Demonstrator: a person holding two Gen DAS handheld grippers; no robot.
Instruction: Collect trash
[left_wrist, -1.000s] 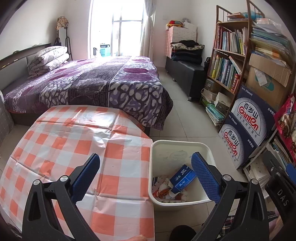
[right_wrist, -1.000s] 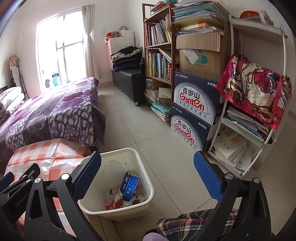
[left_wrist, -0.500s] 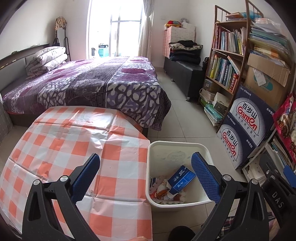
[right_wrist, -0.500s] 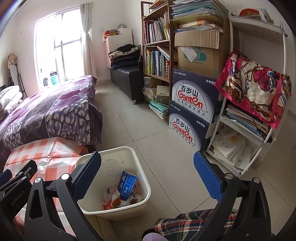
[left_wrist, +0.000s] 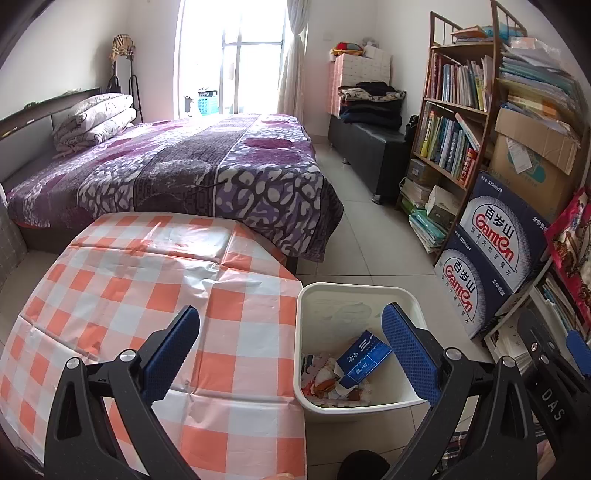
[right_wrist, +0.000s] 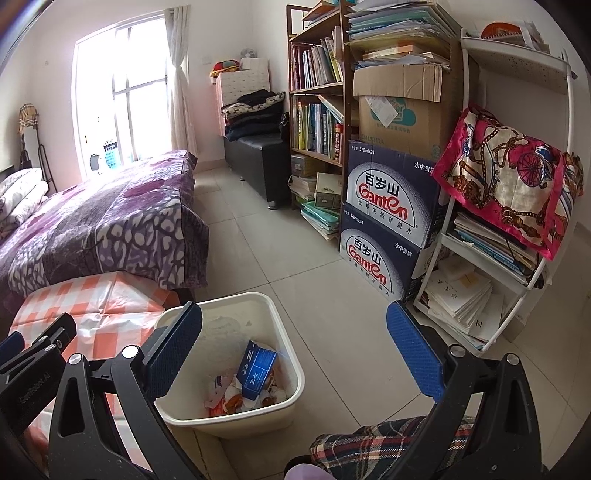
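The blue carton (left_wrist: 364, 357) lies tilted atop crumpled wrappers (left_wrist: 325, 380) inside the white bin (left_wrist: 354, 290), beside the checked tabletop (left_wrist: 147, 280); it looks light and crushable, best pinched across its flat sides. Above the bin, left tool (left_wrist: 291, 347) and right tool (right_wrist: 295, 350) both gape wide, empty

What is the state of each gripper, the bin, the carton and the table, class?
Left gripper: open, empty.
Right gripper: open, empty.
White waste bin: upright, partly filled.
Blue carton: tilted on the trash in the bin.
Checked tablecloth: spread, creased, nothing on it.
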